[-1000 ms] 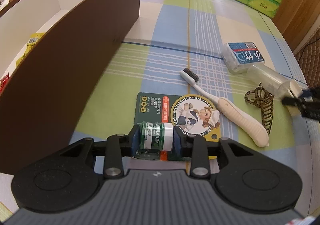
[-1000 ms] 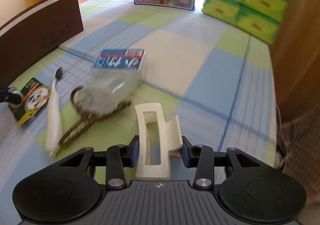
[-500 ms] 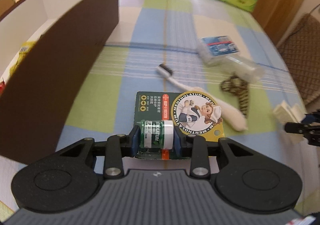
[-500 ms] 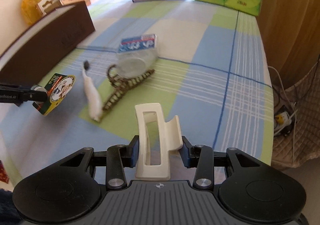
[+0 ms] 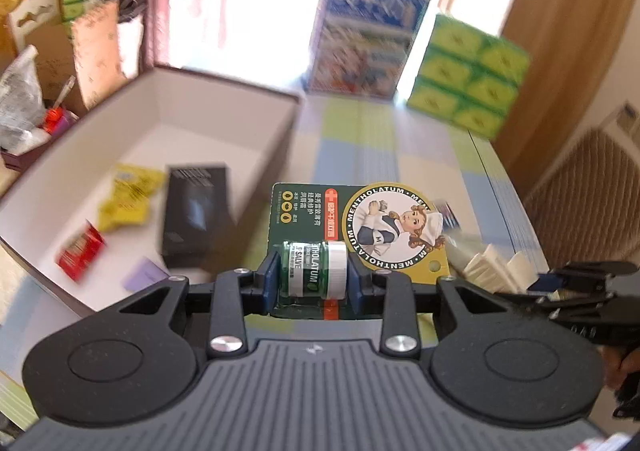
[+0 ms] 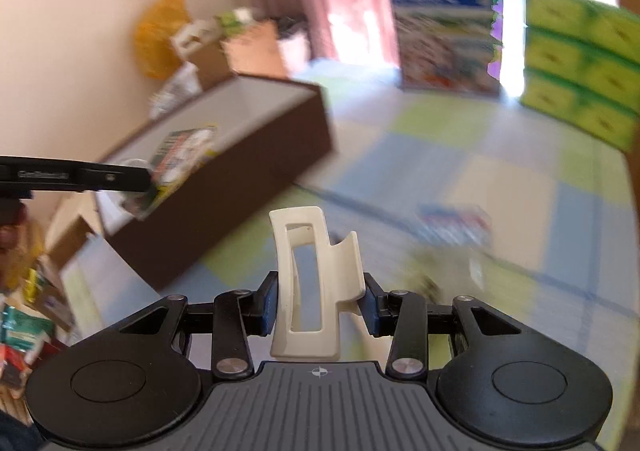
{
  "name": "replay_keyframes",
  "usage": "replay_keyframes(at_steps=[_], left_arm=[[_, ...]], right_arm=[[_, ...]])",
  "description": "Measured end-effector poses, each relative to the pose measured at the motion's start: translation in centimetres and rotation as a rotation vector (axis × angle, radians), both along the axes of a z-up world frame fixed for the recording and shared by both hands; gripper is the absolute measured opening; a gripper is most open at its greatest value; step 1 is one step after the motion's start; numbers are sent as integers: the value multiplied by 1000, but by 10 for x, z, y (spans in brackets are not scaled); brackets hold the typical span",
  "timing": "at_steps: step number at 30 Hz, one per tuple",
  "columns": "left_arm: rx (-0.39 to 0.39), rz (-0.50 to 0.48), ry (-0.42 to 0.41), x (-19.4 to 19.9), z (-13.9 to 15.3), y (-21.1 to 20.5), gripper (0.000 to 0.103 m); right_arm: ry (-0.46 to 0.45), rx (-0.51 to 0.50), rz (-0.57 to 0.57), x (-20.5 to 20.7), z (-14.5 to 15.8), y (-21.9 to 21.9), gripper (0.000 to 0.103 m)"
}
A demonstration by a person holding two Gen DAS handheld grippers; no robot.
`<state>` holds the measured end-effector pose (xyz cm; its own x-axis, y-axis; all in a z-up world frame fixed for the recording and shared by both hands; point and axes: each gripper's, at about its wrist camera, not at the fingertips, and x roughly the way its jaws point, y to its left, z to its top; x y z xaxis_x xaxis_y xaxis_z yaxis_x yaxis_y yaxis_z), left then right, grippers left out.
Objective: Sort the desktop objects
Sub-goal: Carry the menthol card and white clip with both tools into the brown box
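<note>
My left gripper is shut on a green Mentholatum salve pack, a small jar on a printed card, and holds it in the air beside the brown box. My right gripper is shut on a cream hair claw clip, lifted above the checked tablecloth. The right gripper with the clip also shows at the right of the left wrist view. The left gripper and pack show at the left of the right wrist view.
The box holds a black carton, a yellow packet, a red packet and a purple slip. A blue-labelled pack lies blurred on the cloth. Green tissue packs and a picture box stand at the far end.
Both grippers have risen off the table with their objects. The left has swung over toward the open box, whose inside now shows. The right has lifted and turned left.
</note>
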<state>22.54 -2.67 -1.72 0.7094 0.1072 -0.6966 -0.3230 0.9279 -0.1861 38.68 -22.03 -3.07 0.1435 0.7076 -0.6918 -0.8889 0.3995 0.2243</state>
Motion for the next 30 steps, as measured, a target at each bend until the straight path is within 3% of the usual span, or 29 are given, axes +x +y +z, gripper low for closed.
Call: replay_keyframes(at_steps=[7, 14, 17, 21, 30], left_arm=[[8, 77, -19, 8, 21, 82, 29], [-11, 123, -1, 40, 18, 161, 29], [-20, 158, 15, 60, 9, 189, 29], [-90, 199, 36, 85, -7, 221, 29], [-224, 291, 116, 132, -54, 258, 29]], right_arm=[[-49, 68, 70, -21, 19, 104, 39], [-82, 52, 43, -15, 19, 203, 38], [-81, 24, -12, -7, 12, 236, 38], [-71, -15, -87, 8, -1, 272, 38], [-16, -98, -205, 48, -39, 320, 38]])
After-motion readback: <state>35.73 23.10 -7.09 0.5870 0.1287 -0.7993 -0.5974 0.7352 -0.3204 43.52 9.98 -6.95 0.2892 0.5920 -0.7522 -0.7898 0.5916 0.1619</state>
